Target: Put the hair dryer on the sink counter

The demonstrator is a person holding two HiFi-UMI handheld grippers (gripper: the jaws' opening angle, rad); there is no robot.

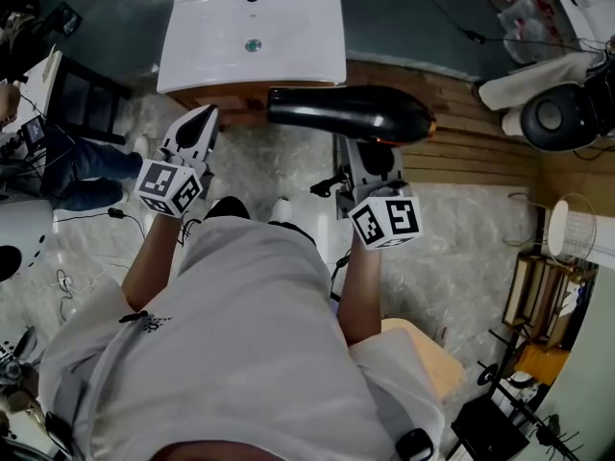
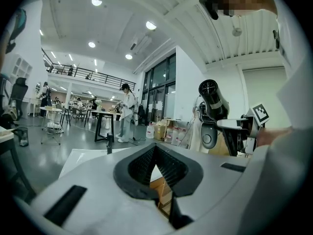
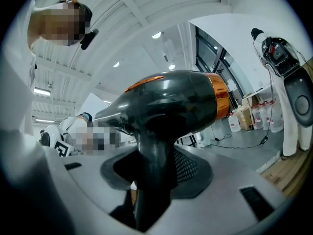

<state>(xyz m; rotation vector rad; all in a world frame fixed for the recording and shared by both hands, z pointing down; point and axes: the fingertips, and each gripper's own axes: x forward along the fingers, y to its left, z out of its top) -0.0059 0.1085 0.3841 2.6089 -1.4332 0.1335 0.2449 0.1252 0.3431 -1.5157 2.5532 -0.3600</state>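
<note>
Head view: the right gripper [image 1: 371, 157] clenches the handle of the hair dryer [image 1: 351, 113], its barrel lying crosswise with the nozzle pointing left, just short of the sink counter [image 1: 192, 60] ahead. The left gripper [image 1: 203, 120] is closed and empty.

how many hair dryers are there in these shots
1. The black hair dryer is clamped by its handle in the right tongs, held short of the white sink. No other shows.

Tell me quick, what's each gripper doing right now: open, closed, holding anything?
Left gripper: closed, nothing between its jaws.
Right gripper: closed on the handle of the hair dryer.
</note>
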